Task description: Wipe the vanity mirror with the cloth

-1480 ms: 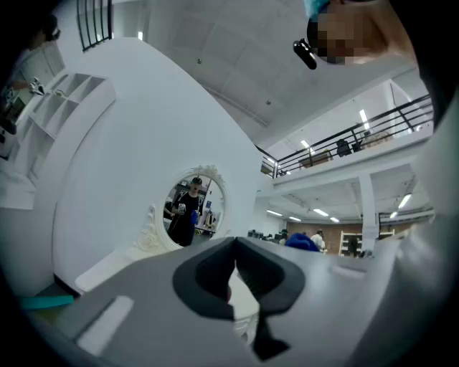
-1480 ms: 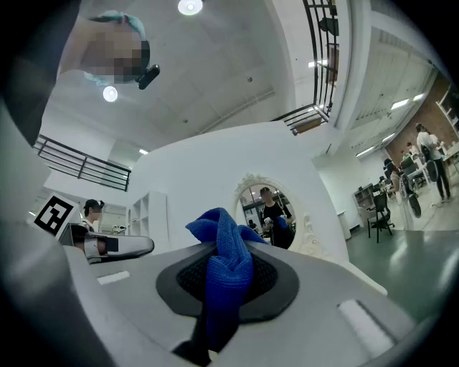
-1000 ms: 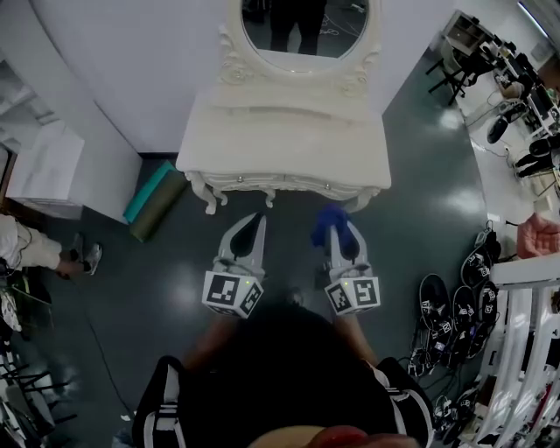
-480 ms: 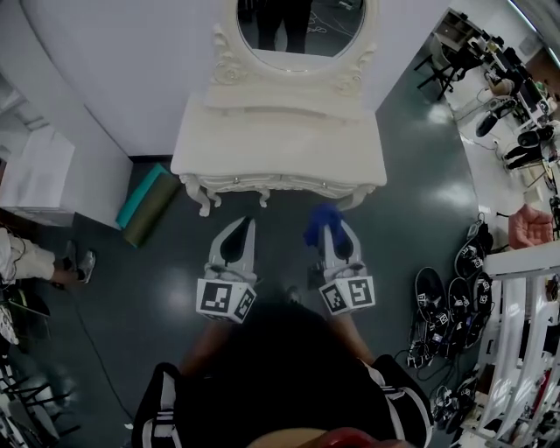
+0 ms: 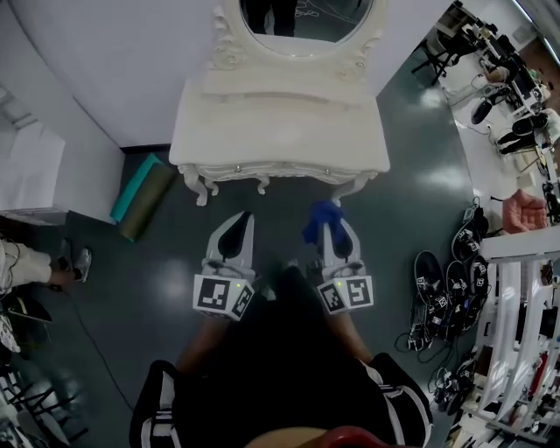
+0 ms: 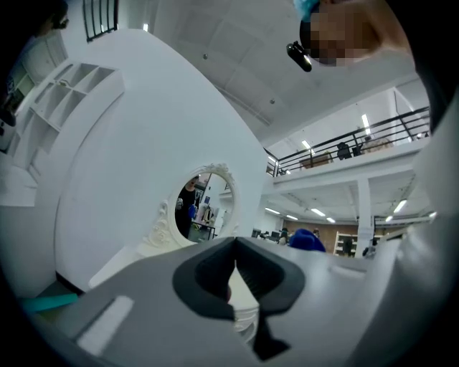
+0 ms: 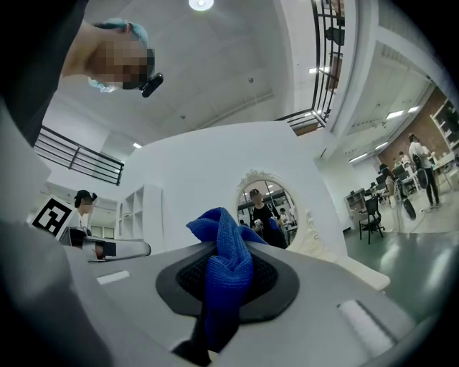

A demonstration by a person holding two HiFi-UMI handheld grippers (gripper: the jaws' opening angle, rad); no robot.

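An oval vanity mirror (image 5: pixel 305 19) in a carved white frame stands on a white dressing table (image 5: pixel 280 122) against the wall; it also shows ahead in the left gripper view as the mirror (image 6: pixel 195 210) and in the right gripper view as the mirror (image 7: pixel 266 211). My right gripper (image 5: pixel 327 216) is shut on a blue cloth (image 5: pixel 319 220), held just short of the table's front edge; the cloth (image 7: pixel 226 265) bunches up between the jaws. My left gripper (image 5: pixel 236 223) hovers beside it, shut and empty, jaws touching.
A teal and olive rolled mat (image 5: pixel 140 194) lies on the dark floor left of the table. Several shoes (image 5: pixel 442 293) and white racks (image 5: pixel 516 324) line the right side. A person's foot (image 5: pixel 74 262) shows at the left edge.
Both grippers and the head have moved a little toward the dressing table; the table sits slightly lower in the head view. The cloth stays held in the right gripper.
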